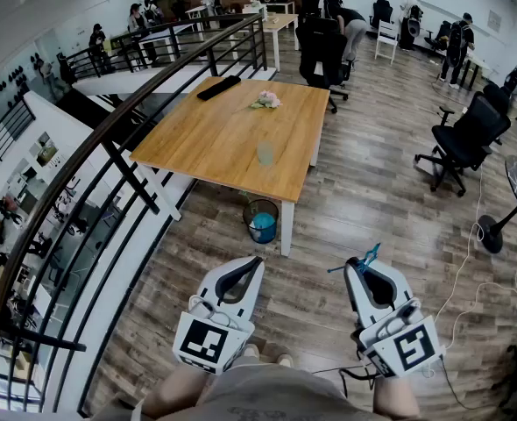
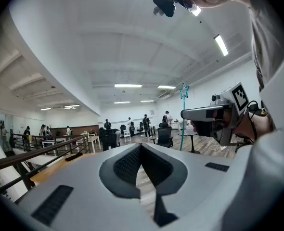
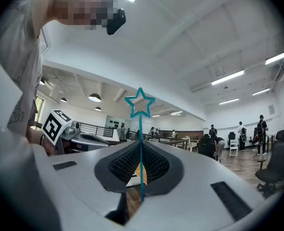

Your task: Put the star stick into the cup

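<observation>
star stick (image 3: 140,105): thin teal plastic rod topped with an open star outline; upright between the jaws of the right gripper (image 3: 141,146), star well above the jaw tips (only a short teal end (image 1: 364,256) shows in the head view).
right gripper: white plastic tongs, clamped on the rod's shaft; held level over the wood-plank floor, well short of the table (image 1: 197,147).
left gripper (image 2: 141,147): white plastic tongs, dark pads closed tip to tip, nothing between them; beside the right gripper, apart from it.
cup (image 1: 265,153): clear glass tumbler, upright on the table towards its near edge, well apart from both grippers.
table: light rectangular wooden top on white legs.
flowers (image 1: 265,100): small pink bunch on the table beyond the cup.
bin (image 1: 261,221): round, blue-lined, on the floor by the near table leg.
</observation>
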The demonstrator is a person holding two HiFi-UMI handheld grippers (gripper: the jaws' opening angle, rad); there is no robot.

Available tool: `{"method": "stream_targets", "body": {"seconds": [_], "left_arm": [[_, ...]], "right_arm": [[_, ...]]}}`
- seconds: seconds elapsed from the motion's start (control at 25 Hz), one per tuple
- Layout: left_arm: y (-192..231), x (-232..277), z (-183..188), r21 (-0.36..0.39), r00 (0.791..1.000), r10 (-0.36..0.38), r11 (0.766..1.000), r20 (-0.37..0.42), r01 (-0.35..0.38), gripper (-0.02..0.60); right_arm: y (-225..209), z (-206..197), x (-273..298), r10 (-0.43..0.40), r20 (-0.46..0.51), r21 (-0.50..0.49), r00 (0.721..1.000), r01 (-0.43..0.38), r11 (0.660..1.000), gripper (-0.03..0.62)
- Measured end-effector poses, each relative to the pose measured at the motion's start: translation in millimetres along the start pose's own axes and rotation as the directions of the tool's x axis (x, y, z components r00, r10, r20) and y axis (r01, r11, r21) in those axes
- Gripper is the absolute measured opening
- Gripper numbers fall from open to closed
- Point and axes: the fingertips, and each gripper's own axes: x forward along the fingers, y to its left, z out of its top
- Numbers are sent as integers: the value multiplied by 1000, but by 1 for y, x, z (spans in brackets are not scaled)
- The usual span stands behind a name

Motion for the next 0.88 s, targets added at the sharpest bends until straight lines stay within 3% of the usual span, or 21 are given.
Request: {"method": "stream_targets", "body": {"seconds": [0.88], "left_arm": [[0,14,-5,29,1000,19,999,-2,-19,16]], "right_arm": [[-24,-3,-5,18,49,11,999,-18,1000,37]]}}
